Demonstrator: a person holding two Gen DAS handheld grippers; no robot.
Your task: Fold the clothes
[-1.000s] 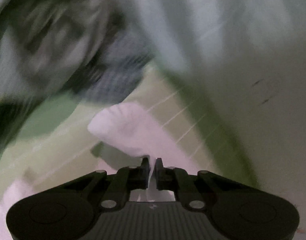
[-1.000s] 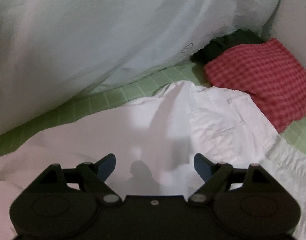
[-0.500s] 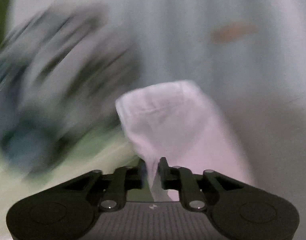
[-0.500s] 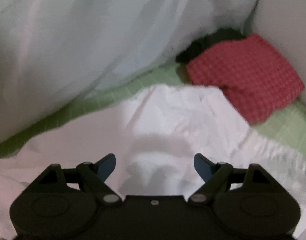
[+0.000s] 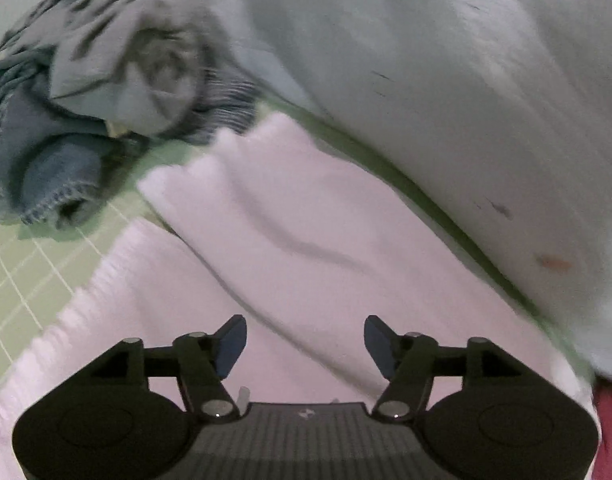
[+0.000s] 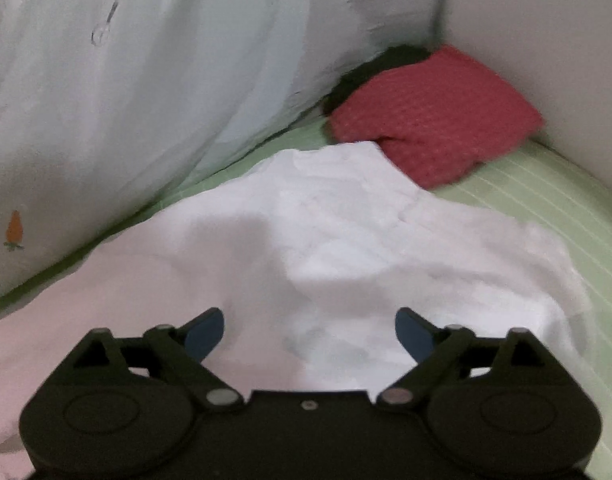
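Green checked bedding [image 5: 33,264] covers the bed, with a pale quilt [image 5: 446,80] banked up along the far side. Far left in the left wrist view lies a heap of unfolded clothes [image 5: 85,92], denim and grey striped pieces tangled together. Right of it the white garment [image 5: 306,240] lies spread on the bed, one panel laid over another with a crease running across it. In the right wrist view the same white garment [image 6: 346,248] bunches up into a rumpled mound, and far right a folded red checked cloth [image 6: 430,120] sits in the corner against the wall.

The likely trouble is that rumpled mound: if the next fold is made over it, the layers would probably trap wrinkles or slide askew. The laid-over panel on the left could also slip back, since nothing pins it.

The left tool [image 5: 305,346] has its jaws apart and opening, with nothing between them; cloth lies below. The right tool [image 6: 309,334] stands wide and is opening too, also empty above the garment.
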